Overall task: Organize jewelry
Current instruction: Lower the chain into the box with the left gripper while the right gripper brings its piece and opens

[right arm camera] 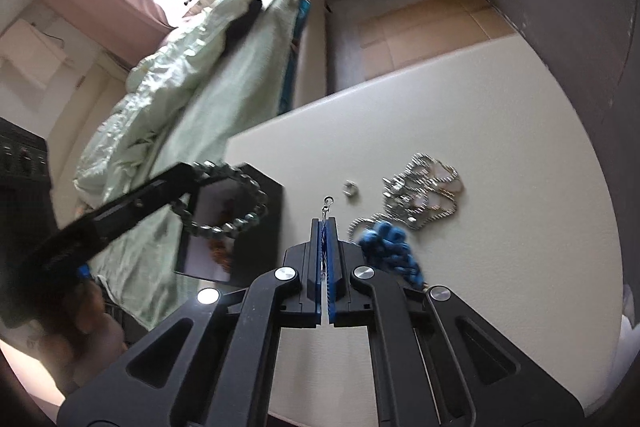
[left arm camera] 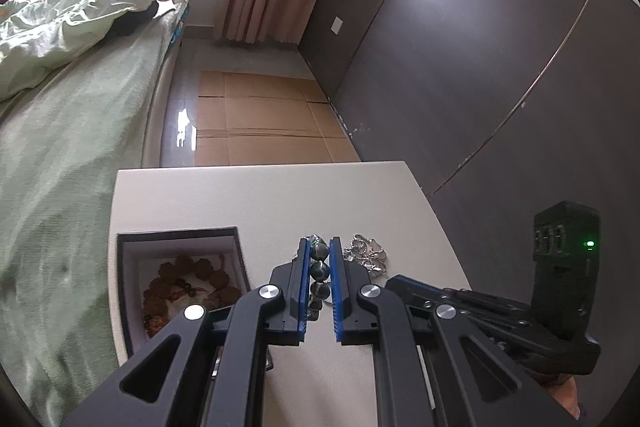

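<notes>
My left gripper [left arm camera: 319,247] is shut on a dark grey bead bracelet [left arm camera: 320,269]; in the right wrist view the bracelet [right arm camera: 224,201] hangs from it over the open dark jewelry box [right arm camera: 264,227]. The box [left arm camera: 180,239] holds a brown bead bracelet [left arm camera: 188,287]. My right gripper [right arm camera: 325,223] is shut on a thin silver chain whose clasp [right arm camera: 327,205] sticks out past the fingertips. A blue bead bracelet [right arm camera: 390,247] lies just right of it. A silver necklace pile [right arm camera: 424,195] and a small ring [right arm camera: 351,189] lie on the white table [right arm camera: 500,107].
A bed with green bedding [left arm camera: 60,107] runs along the table's left side. A dark wardrobe wall [left arm camera: 460,47] stands to the right. Flattened cardboard [left arm camera: 264,123] lies on the floor beyond the table. The right gripper's body [left arm camera: 500,315] sits close at the right.
</notes>
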Demonstrator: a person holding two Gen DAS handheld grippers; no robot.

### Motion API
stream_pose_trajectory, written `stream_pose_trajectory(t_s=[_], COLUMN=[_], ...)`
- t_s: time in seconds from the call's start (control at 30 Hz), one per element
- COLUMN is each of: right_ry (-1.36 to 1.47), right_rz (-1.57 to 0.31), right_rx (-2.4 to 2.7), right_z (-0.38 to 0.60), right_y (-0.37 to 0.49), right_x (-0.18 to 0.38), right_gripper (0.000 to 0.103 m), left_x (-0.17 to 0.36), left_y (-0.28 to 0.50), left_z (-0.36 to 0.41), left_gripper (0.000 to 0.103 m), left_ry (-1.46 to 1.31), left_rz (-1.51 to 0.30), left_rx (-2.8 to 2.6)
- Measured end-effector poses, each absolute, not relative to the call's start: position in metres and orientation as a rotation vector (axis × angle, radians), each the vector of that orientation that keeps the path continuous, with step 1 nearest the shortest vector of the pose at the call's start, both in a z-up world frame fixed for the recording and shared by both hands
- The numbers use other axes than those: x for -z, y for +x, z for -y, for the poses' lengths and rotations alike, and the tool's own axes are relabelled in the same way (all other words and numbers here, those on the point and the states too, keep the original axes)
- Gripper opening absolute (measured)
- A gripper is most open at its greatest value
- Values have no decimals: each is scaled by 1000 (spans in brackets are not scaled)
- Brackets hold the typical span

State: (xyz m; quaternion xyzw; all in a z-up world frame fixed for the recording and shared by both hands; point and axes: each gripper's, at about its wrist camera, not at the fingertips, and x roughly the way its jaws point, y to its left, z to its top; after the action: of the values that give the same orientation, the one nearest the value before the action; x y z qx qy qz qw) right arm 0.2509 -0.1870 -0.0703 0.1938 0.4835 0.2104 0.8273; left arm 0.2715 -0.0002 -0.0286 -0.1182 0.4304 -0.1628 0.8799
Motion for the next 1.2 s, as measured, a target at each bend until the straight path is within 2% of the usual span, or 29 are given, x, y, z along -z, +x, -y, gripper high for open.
stream_pose_trajectory(t_s=[0.23, 0.53, 0.57, 0.63, 0.67, 0.93, 1.03, 1.17, 1.2], right_ry=[438, 445, 449, 457, 460, 470, 485, 483, 458], right_rz=[-952, -912, -912, -914, -912, -936, -950, -971, -980], right_rx=[-474, -515, -520, -533, -539, -599, -607, -614, -588], right_z=[178, 153, 150, 143, 141, 104, 95, 79, 75], right_y=[243, 239, 239, 240, 239, 244, 247, 252, 253], right_x=[53, 45, 45, 46, 46, 54, 58, 64, 65], right_gripper=[3, 3, 3, 3, 3, 3, 3, 4, 9], left_x=[23, 44, 47, 49, 46, 38, 37, 35, 35], left_y=[265, 267, 268, 269, 268, 262, 262, 259, 259], left_z=[-29, -58, -60, -66, -71, -95, -101, -110, -112], left_gripper=[7, 9, 14, 48, 53, 54, 61, 64, 67], left_ry=[-277, -257, -244, -252, -261, -295, -309, -327, -331], left_rz=[-881, -934, -942, -943, -923, -886, -880, -868, -865], left_rx=[288, 203, 178, 155, 136, 81, 61, 54, 52])
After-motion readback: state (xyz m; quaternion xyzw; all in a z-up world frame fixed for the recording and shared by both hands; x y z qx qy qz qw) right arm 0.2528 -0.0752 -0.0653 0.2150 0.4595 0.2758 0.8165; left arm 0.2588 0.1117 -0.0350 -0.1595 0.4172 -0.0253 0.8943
